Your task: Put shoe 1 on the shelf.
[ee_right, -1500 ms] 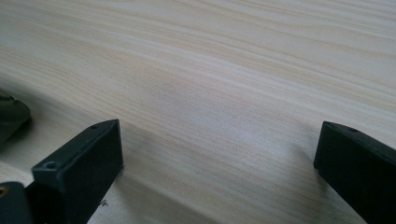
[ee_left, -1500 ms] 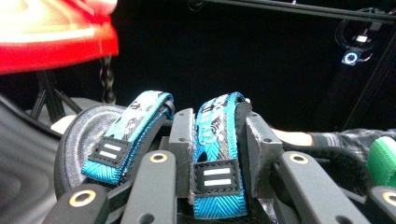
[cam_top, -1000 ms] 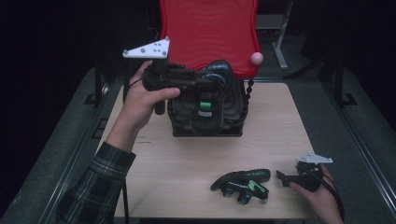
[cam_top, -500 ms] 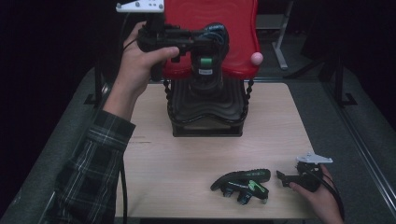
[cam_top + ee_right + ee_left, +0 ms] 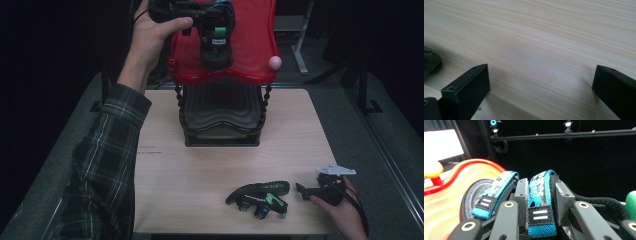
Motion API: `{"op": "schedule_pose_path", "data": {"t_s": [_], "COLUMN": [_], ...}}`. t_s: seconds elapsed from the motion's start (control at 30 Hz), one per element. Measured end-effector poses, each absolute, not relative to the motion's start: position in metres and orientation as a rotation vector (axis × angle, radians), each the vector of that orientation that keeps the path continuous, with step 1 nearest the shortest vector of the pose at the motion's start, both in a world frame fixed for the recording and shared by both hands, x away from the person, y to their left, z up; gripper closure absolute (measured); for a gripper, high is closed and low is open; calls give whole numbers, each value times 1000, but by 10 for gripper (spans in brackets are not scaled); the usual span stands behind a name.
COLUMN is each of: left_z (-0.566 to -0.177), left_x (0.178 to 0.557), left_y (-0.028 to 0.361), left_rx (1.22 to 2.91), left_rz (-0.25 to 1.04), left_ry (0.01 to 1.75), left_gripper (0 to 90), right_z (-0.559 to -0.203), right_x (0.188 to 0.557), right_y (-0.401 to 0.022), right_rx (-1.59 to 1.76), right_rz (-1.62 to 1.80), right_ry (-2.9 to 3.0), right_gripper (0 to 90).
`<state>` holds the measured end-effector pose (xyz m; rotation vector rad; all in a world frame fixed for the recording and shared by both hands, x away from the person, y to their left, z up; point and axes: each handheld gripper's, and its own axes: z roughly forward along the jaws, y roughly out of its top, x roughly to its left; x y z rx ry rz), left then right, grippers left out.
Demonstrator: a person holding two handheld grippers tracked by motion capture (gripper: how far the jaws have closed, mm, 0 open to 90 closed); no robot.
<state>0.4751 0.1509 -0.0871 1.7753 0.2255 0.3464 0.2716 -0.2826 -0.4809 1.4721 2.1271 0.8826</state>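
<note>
Holding a black sandal with a blue-and-grey woven strap (image 5: 540, 195) up over the red wavy top shelf (image 5: 250, 45) of a small shoe rack, the left hand-held gripper (image 5: 197, 11) has its jaws clamped narrowly on that strap — the pads press the webbing from both sides in the left gripper view. The sandal (image 5: 216, 42) hangs just above the red shelf, with a green tag facing the camera. It looks light, with a stiff rubbery sole and soft strap; the strap gives the surest hold, though the shoe may swing from it. A matching black-and-green sandal (image 5: 260, 194) lies on the pale wooden table (image 5: 200, 170) near the front edge. Just beside it rests the right hand-held gripper (image 5: 305, 190) — jaws wide, nothing between them. Bare tabletop lies between rack and front edge; the lower black shelf (image 5: 220, 107) is empty.
</note>
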Motion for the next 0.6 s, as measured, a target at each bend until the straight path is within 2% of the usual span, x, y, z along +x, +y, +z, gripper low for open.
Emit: {"op": "schedule_pose_path", "data": {"t_s": [0.3, 0.6], "left_z": [-85, -100], "left_x": [515, 528], "left_y": [147, 143], "left_rx": [1817, 1865], "left_rz": [417, 441], "left_ry": [252, 245], "left_gripper": [677, 677], "right_z": [-481, -481], "right_x": [272, 271], "right_y": [-283, -283], "right_rx": [1471, 1467], "right_rz": [884, 885], "right_ry": [2129, 2132], "right_gripper": [8, 8]}}
